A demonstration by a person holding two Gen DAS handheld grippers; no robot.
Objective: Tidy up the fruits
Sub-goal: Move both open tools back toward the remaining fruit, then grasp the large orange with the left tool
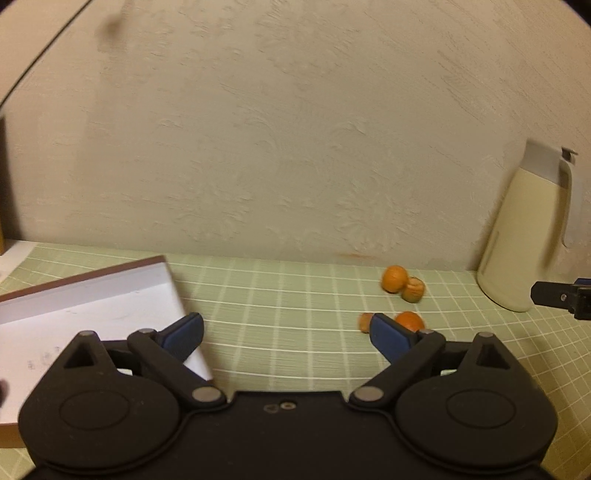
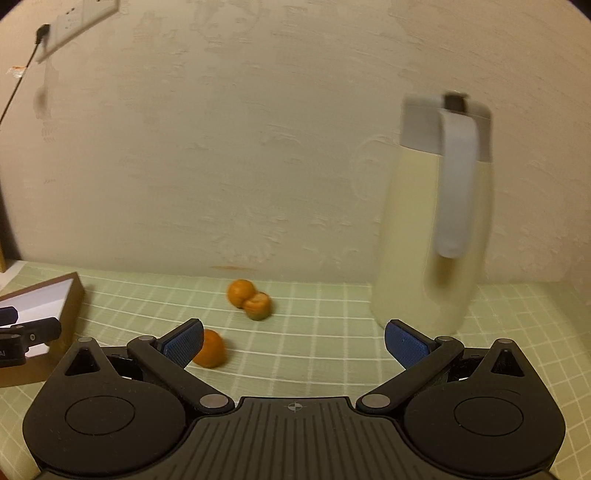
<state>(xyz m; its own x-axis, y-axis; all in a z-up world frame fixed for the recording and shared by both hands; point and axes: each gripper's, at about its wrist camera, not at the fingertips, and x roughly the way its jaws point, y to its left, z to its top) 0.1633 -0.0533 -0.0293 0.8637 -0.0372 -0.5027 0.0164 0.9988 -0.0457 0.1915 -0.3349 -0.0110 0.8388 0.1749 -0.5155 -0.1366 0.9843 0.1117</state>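
Note:
Several small orange fruits lie on the green checked cloth (image 1: 280, 295). Two touch near the wall: a round one (image 1: 394, 278) (image 2: 240, 291) and one with a greenish end (image 1: 413, 290) (image 2: 258, 304). Nearer lie another fruit (image 1: 409, 320) (image 2: 210, 349) and a small piece (image 1: 365, 322). My left gripper (image 1: 286, 328) is open and empty, its right finger just in front of the near fruits. My right gripper (image 2: 295, 336) is open and empty, with the near fruit behind its left finger. A white box with a brown rim (image 1: 92, 314) (image 2: 48, 299) lies at the left.
A cream jug with a grey lid and handle (image 1: 528, 236) (image 2: 436, 229) stands at the right against the textured wall. A socket strip with a black cable (image 2: 74, 22) hangs on the wall at the upper left. Each gripper shows at the edge of the other's view.

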